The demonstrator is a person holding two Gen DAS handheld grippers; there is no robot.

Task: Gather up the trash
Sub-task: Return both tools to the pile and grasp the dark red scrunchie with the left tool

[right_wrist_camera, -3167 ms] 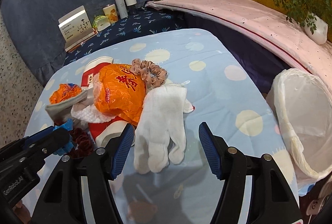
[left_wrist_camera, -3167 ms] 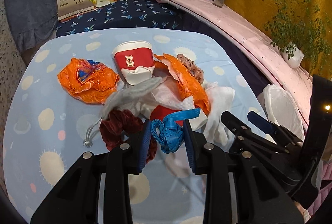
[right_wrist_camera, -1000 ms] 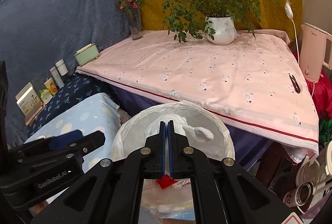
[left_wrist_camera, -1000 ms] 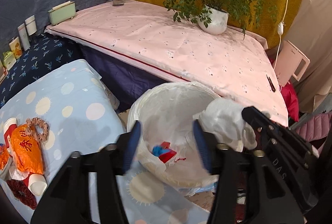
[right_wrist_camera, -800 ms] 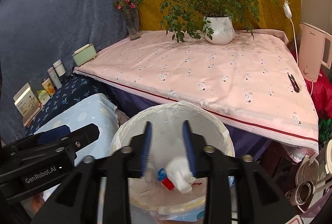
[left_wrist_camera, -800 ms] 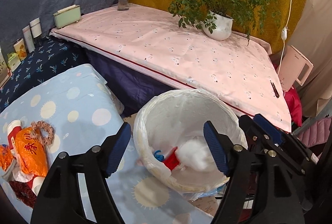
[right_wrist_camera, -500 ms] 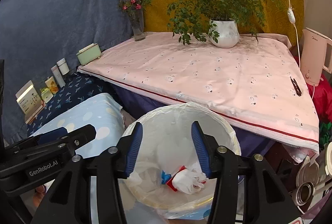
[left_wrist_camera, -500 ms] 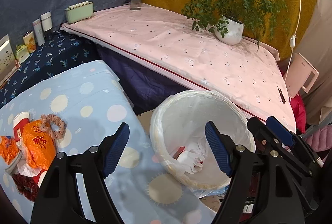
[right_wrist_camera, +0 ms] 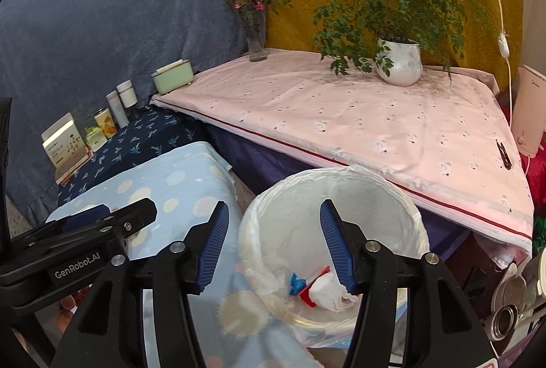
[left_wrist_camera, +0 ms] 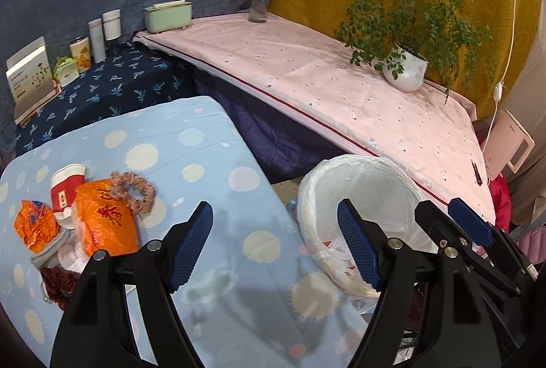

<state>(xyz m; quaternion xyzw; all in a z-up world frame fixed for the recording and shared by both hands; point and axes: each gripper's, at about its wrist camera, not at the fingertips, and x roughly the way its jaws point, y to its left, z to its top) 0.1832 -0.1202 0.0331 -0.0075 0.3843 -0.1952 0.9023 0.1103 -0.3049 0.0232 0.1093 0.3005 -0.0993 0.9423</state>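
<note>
We hold the left hand-held gripper [left_wrist_camera: 274, 245] with its jaws spread wide and empty, above the edge of the tabletop [left_wrist_camera: 211, 163], which is covered in a light blue cloth printed with pale suns and dots. The right hand-held gripper [right_wrist_camera: 271, 247] is likewise spread and grasps nothing, hanging over the trash bin [right_wrist_camera: 402, 207], a round bin with a white plastic liner standing just beside the tabletop. In the bin lie a white glove [right_wrist_camera: 329, 294], a red scrap and a blue strap [right_wrist_camera: 296, 281].

On the far left part of the tabletop we see the remaining litter: an orange plastic bag [left_wrist_camera: 104, 221], a crumpled orange wrapper [left_wrist_camera: 34, 228], a red-and-white paper cup [left_wrist_camera: 65, 187] on its side, a pink scrunchie [left_wrist_camera: 133, 189] and a dark red scrunchie [left_wrist_camera: 56, 282].

Behind, a pink sheet [right_wrist_camera: 358, 122] covers a long surface bearing a potted plant [right_wrist_camera: 399, 64], a glass vase of flowers [right_wrist_camera: 254, 27] and a mint-green box [right_wrist_camera: 172, 79]. Blue and mustard cloths hang as backdrop.
</note>
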